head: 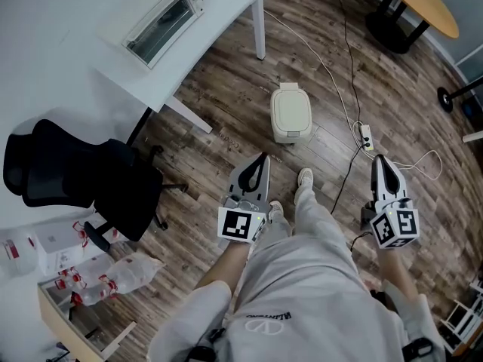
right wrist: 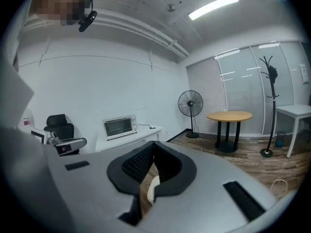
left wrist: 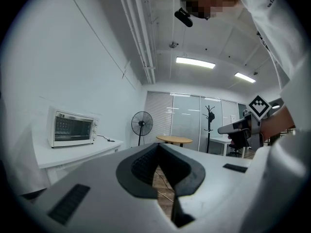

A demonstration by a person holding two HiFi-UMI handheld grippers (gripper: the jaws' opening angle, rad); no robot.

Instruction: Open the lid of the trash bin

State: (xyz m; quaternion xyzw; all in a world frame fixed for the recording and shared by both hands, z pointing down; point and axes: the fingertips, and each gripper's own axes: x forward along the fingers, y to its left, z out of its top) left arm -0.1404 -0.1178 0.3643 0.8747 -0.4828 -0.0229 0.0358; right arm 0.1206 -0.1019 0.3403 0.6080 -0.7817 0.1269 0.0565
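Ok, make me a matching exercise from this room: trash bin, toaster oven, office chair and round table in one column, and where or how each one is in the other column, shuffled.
Things:
1. trash bin
2. toaster oven
3. office chair
4. round table

Places or states:
A. on the white desk
B. wooden top, in the head view's upper right corner
C. cream, closed, on the wooden floor
D. black, at the head view's left side

Pairs: 1-C, 2-A, 3-D, 4-B.
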